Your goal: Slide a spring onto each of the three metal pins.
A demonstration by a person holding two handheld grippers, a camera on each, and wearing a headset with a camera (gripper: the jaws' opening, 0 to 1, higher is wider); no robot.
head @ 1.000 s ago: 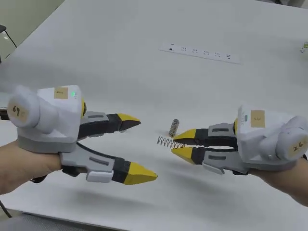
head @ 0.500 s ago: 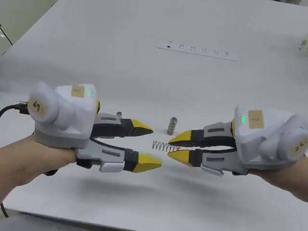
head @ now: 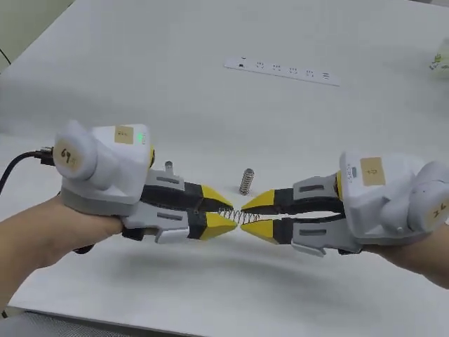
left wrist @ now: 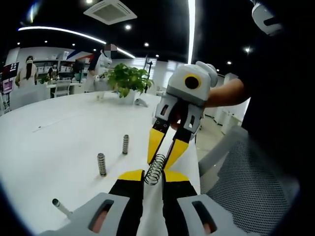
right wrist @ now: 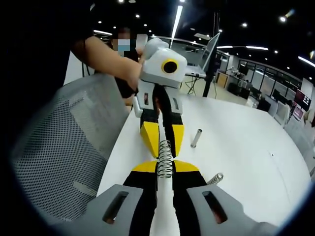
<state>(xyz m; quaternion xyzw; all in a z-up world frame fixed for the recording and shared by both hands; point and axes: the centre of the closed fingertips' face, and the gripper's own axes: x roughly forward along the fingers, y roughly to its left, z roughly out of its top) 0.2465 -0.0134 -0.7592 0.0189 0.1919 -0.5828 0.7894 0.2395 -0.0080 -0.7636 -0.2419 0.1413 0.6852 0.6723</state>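
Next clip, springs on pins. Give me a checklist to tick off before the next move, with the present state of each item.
1. Left gripper has the spring: ok, its jaws are closed on one end.
2. Right gripper has the other end: ok, its jaws are closed on it, so both grippers hold the one spring.
3. A pin is free to take it: ok, the bare pin carries no spring.
4. The other two pins are loaded: ok, the sprung pins and each wear a spring.
5. Spring is lined up with the bare pin: not ok, it hangs between the grippers, away from the pin.
6. Spring is undamaged: cannot tell.
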